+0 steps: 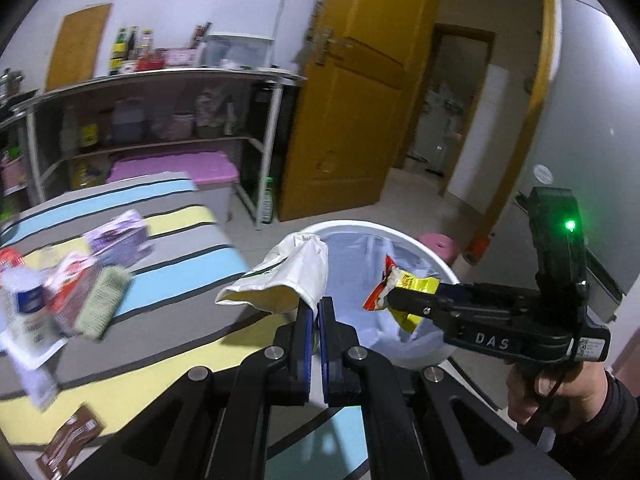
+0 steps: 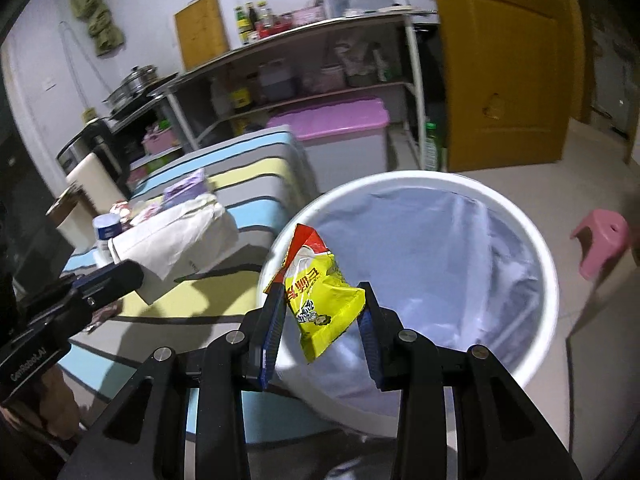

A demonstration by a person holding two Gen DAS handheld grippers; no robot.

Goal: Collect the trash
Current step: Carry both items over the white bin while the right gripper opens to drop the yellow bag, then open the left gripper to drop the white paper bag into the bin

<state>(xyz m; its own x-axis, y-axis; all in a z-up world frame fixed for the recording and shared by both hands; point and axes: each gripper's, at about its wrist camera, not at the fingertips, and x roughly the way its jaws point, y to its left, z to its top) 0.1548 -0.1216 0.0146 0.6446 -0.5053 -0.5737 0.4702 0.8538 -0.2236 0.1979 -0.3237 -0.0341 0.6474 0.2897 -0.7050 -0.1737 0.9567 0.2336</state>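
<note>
A white trash bin (image 2: 532,292) lined with a pale plastic bag (image 2: 420,248) is seen just ahead of and below both grippers; nothing can be made out inside it but the liner. The right gripper (image 2: 322,312) is clenched on a yellow and red snack wrapper (image 2: 320,304), which is held above the near rim of the bin; dark characters are printed on the wrapper, but they cannot be read. From the left wrist view, "DAS" is read on the side of the right gripper's body. The left gripper (image 1: 316,312) is closed tight on a crumpled white bag (image 1: 292,276), held at the bin's edge beside the striped cloth (image 1: 180,272) that covers the table. To the left of the left gripper, a white jar (image 1: 24,300) with a blue label, a purple box (image 1: 120,236), a pale green packet (image 1: 104,300) and a brown sachet (image 1: 68,444) are found lying on the cloth, their print blurred. Farther ahead, a grey storage box with a pink lid (image 2: 340,120) is seen under shelves (image 2: 296,68) loaded with bottles and jars. "GenRobot.AI" is read on the left gripper's body in the right wrist view.
</note>
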